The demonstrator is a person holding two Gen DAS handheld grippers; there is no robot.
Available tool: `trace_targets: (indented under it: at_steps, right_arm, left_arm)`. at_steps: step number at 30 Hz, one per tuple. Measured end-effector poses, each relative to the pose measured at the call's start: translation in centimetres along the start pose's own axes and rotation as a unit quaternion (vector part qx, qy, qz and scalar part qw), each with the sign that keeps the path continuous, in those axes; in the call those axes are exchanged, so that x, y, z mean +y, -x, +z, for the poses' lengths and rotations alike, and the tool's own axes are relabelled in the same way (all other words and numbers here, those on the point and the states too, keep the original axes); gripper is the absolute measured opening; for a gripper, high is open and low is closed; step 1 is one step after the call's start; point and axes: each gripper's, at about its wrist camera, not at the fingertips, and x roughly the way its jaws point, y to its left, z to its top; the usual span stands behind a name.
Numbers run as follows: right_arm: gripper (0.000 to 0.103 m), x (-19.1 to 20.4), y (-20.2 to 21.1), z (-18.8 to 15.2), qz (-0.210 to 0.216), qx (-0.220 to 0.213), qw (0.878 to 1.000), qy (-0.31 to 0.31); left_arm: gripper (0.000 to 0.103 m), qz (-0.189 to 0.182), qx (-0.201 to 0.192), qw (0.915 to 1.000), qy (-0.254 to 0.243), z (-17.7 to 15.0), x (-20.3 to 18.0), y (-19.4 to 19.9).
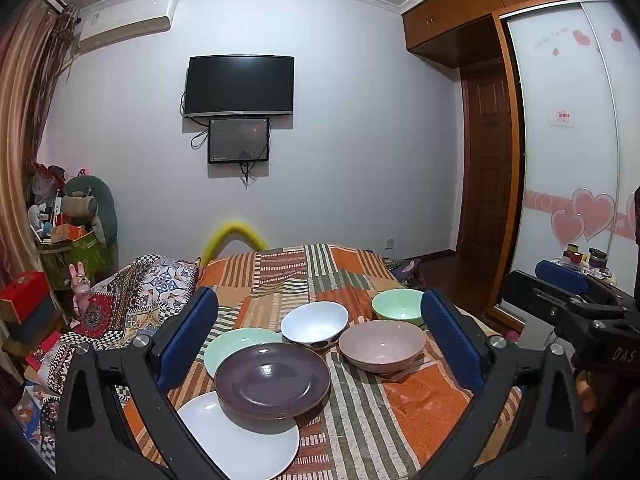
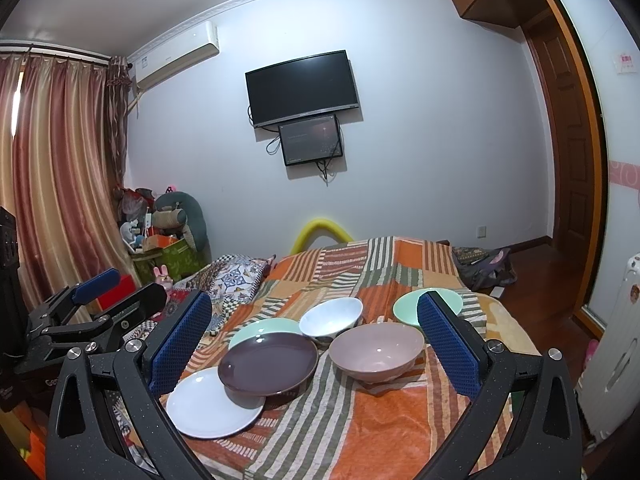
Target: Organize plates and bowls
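On the striped orange bedspread (image 1: pixel 420 400) lie a white plate (image 1: pixel 248 444), a dark purple plate (image 1: pixel 274 378) overlapping it, and a green plate (image 1: pixel 236 342) behind. A white bowl (image 1: pixel 314 322), a pink bowl (image 1: pixel 382 344) and a green bowl (image 1: pixel 396 304) stand to the right. My left gripper (image 1: pixel 320 340) is open and empty, held above the dishes. My right gripper (image 2: pixel 316 344) is open and empty too, over the same dishes: white plate (image 2: pixel 212 402), purple plate (image 2: pixel 268 364), pink bowl (image 2: pixel 376 350).
A patterned quilt (image 1: pixel 132 296) lies bunched at the bed's left. Boxes and toys (image 1: pixel 68 232) pile in the left corner. A wardrobe (image 1: pixel 568 140) and door stand right. A TV (image 1: pixel 240 85) hangs on the far wall.
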Motion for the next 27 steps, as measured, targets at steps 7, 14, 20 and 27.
trace_targets:
  at_steps: [7,14,20,27]
  right_arm:
    - [0.103,0.04,0.02,0.0,0.002,0.0,1.0,0.0]
    - [0.103,0.09,-0.08,-0.06,0.002,0.002,1.0,0.0]
    - [0.103,0.19,-0.09,0.05,0.003,0.001,1.0,0.002]
    - [0.103,0.16,-0.13,0.0,0.003,0.002,1.0,0.001]
  left_arm:
    - [0.103,-0.003,0.002,1.0,0.003,0.07,0.11,-0.08]
    - [0.103,-0.002,0.0,1.0,0.003,0.08,0.21,-0.03]
    - [0.103,-0.002,0.002,1.0,0.004,0.15,0.21,-0.07]
    - [0.103,-0.001,0.002,1.0,0.003,0.11,0.2,-0.15]
